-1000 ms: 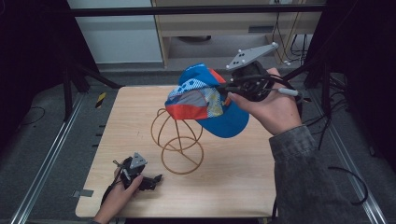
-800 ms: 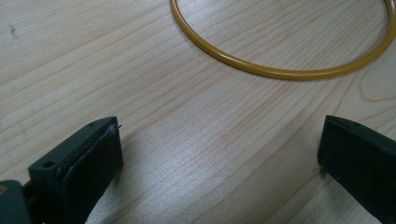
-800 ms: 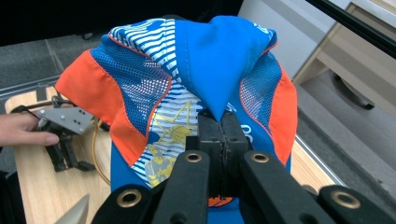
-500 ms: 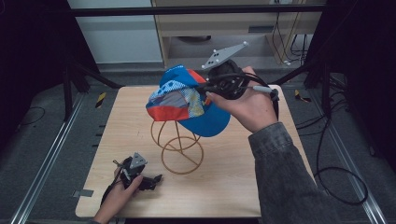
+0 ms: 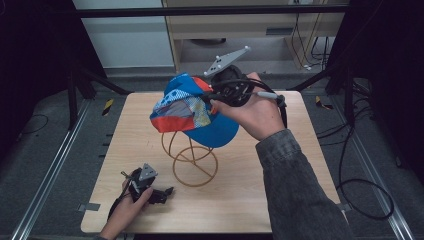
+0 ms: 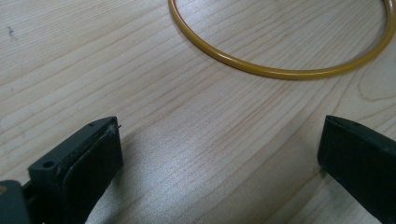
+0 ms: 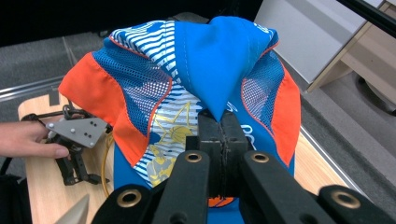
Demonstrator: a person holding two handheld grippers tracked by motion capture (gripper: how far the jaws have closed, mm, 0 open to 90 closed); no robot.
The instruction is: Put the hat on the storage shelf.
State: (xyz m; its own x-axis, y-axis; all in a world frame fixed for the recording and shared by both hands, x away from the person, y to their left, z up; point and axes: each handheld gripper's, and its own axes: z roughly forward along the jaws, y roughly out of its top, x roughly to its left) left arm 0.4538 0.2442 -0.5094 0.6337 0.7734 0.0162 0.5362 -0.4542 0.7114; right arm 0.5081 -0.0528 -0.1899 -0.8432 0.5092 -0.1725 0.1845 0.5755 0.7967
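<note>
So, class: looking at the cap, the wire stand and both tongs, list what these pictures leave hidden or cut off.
- Top of the wire stand: high view, covered by the cap.
- Right tongs: high view, tips hidden behind the cap and hand; the right gripper view shows them shut on cap fabric.
- Stand's base ring: left gripper view, cut off by the top and right edges.
</note>
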